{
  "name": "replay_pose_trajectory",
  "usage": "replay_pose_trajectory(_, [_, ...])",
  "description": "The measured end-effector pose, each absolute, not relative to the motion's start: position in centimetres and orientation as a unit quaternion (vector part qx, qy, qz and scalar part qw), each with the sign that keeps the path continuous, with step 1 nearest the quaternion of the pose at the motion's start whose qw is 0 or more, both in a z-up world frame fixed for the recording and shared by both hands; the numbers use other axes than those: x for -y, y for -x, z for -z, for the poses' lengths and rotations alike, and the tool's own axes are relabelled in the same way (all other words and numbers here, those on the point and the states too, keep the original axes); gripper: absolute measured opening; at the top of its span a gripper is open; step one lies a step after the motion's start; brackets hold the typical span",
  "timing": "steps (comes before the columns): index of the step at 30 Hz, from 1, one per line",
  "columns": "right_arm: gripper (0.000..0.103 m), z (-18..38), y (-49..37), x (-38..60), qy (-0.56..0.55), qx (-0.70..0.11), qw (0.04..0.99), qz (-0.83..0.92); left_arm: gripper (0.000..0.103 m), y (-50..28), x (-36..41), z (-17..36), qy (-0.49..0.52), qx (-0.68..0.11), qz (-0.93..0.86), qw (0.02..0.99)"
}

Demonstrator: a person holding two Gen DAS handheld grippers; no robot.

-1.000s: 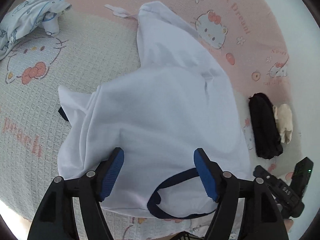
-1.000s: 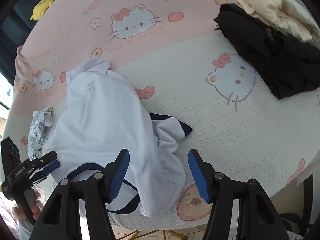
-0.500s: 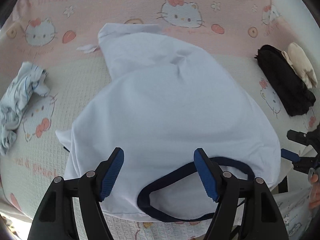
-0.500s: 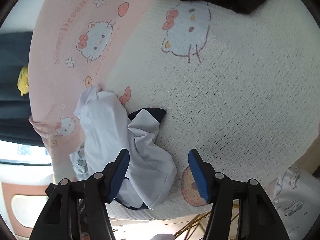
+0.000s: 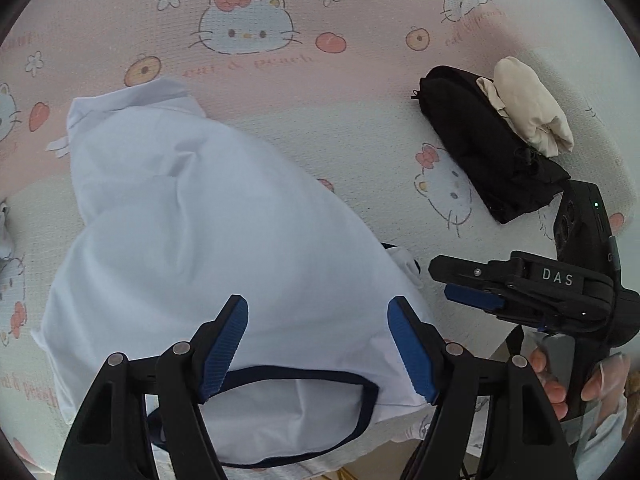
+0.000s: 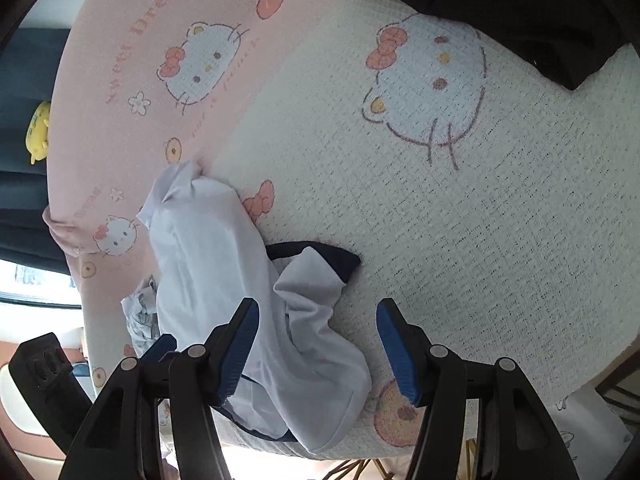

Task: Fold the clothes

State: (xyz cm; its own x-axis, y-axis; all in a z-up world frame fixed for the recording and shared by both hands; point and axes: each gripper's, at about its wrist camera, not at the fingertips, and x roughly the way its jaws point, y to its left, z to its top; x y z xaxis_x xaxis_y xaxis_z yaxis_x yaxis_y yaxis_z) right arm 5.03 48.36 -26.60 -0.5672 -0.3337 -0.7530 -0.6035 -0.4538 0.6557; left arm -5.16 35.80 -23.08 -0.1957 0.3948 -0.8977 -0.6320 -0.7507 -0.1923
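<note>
White shirt (image 5: 224,240): crumpled on cartoon-print blanket (image 5: 360,128)
Left gripper (image 5: 320,344): jaws apart, gripping nothing
Right gripper (image 6: 316,346): jaws apart, gripping nothing

A white shirt (image 5: 208,248) with a navy-trimmed neckline lies crumpled and unfolded on a bed, its neck opening at the near edge, facing the viewer. The body bunches into a rumpled mound that runs away toward the pink border of the bedcover, where one end tapers to a creased corner. A sleeve with a navy cuff sticks out on the right side, lying flat on the cover. Well apart, to the right, a folded black garment (image 5: 488,148) lies with a folded cream garment (image 5: 528,108) resting against it.
</note>
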Motion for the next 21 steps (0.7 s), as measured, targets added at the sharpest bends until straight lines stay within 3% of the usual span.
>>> replay_pose_trajectory(9, [0.061, 28.1, -3.2, -48.3, 0.487, -0.512, 0.084, -0.703, 0.071, 8.8, -38.5, 26.1, 0.607, -0.079, -0.730, 0.303])
replay_pose_trajectory(14, [0.061, 28.2, -1.8, -48.0, 0.491, -0.494, 0.081, -0.713, 0.071, 9.4, -38.5, 28.4, 0.618, -0.120, -0.729, 0.269])
replay_pose_trajectory(18, [0.061, 28.3, -1.5, -48.0, 0.489, -0.492, 0.083, -0.715, 0.071, 9.3, -37.7, 29.4, 0.608, -0.105, -0.740, 0.268])
replay_pose_trajectory(21, [0.061, 28.2, -1.5, -47.9, 0.487, -0.490, 0.086, -0.718, 0.063, 8.7, -37.4, 29.2, 0.588, -0.116, -0.756, 0.263])
